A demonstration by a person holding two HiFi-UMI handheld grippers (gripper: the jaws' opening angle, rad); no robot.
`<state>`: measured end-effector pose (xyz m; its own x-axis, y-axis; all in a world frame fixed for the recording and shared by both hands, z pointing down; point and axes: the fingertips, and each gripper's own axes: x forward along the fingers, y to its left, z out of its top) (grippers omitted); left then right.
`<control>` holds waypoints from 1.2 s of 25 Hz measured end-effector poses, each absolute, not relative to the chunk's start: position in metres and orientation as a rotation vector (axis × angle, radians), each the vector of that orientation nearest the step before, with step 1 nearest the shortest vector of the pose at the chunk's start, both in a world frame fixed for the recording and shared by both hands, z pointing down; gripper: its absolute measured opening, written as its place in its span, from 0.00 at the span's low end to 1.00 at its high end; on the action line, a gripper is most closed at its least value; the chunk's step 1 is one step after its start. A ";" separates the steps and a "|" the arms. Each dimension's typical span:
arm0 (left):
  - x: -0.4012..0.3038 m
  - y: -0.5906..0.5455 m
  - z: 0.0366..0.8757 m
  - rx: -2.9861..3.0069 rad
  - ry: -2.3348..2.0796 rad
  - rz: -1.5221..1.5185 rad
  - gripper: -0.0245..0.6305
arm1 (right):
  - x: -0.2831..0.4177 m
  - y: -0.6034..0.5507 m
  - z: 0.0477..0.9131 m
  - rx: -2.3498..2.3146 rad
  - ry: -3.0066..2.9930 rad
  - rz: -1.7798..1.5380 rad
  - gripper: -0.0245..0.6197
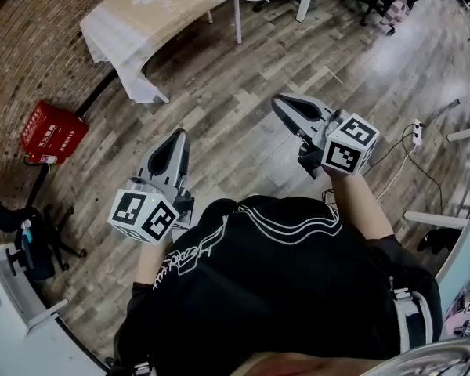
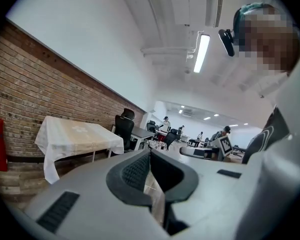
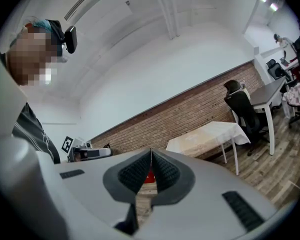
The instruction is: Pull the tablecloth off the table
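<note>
A white and beige tablecloth (image 1: 160,10) covers a small white-legged table (image 1: 237,22) by the brick wall, well ahead of me. In the left gripper view the tablecloth (image 2: 77,136) shows at left; in the right gripper view the tablecloth (image 3: 207,136) lies right of centre. My left gripper (image 1: 178,137) is shut and holds nothing, over the wooden floor. My right gripper (image 1: 276,102) is also shut and empty, a little farther forward. Both stand far short of the cloth. In their own views the left gripper (image 2: 150,153) and right gripper (image 3: 151,151) have their pads together.
A red box (image 1: 52,131) sits on the floor by the brick wall at left. A black office chair (image 2: 124,126) and a desk (image 3: 269,96) stand beyond the table. White cables (image 1: 407,151) run over the floor at right. People sit at desks in the far background.
</note>
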<state>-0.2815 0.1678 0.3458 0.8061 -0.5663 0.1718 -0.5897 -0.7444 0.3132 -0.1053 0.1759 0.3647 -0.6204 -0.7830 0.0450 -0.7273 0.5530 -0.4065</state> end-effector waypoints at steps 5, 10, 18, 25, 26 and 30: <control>-0.270 0.161 0.363 2.622 -0.865 0.128 0.05 | -0.093 0.172 0.381 -1.298 2.626 -0.633 0.03; -0.269 0.129 0.378 2.589 -0.861 0.132 0.05 | -0.092 0.145 0.398 -1.311 2.609 -0.700 0.03; -0.257 0.021 0.404 2.544 -0.812 0.149 0.05 | -0.084 0.052 0.418 -1.368 2.607 -0.794 0.03; -0.264 -0.096 0.416 2.534 -0.826 0.166 0.05 | -0.092 -0.068 0.422 -1.366 2.617 -0.828 0.03; -0.267 -0.111 0.415 2.532 -0.834 0.160 0.05 | -0.093 -0.084 0.419 -1.366 2.629 -0.822 0.03; -0.280 -0.161 0.409 2.545 -0.877 0.164 0.05 | -0.096 -0.136 0.407 -1.375 2.636 -0.787 0.03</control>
<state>-0.2795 -0.1614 0.4087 0.7917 -0.5577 0.2494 -0.6102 -0.7015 0.3681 -0.0958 -0.1365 0.4070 -0.5987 -0.7823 0.1719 -0.7484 0.4699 -0.4680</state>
